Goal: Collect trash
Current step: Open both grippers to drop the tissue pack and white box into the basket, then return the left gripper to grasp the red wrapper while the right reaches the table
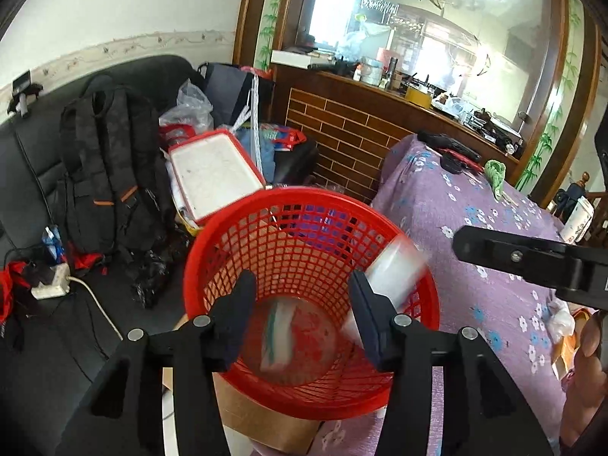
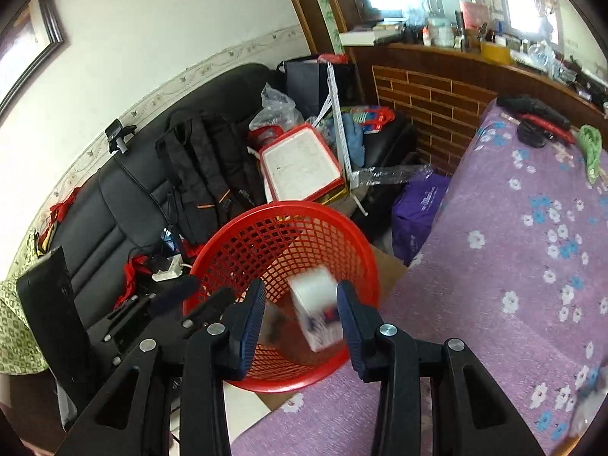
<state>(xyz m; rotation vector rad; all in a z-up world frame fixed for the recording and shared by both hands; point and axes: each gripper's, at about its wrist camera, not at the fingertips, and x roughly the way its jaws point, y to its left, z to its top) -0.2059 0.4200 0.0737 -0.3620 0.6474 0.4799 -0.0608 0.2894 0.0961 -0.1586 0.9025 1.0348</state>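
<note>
Jaws apart (both); carton (image 2: 317, 313) between, over basket (image 2: 353, 243).

Basket (image 1: 212, 239) between sofa (image 1: 34, 174) on left and tabletop (image 1: 494, 228) on right; backpack (image 1: 110, 167) on sofa; wrapper (image 1: 283, 336) in basket bottom.

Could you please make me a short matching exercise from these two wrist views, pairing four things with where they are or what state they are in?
Things:
1. red mesh basket
2. black backpack
3. green cloth
4. left gripper

Places or states:
A. lying on the purple flowered cover
B. jaws apart above the basket, gripping nothing
C. leaning on the dark sofa
D. standing on cardboard beside the covered table

Pairs: 1-D, 2-C, 3-A, 4-B
</note>
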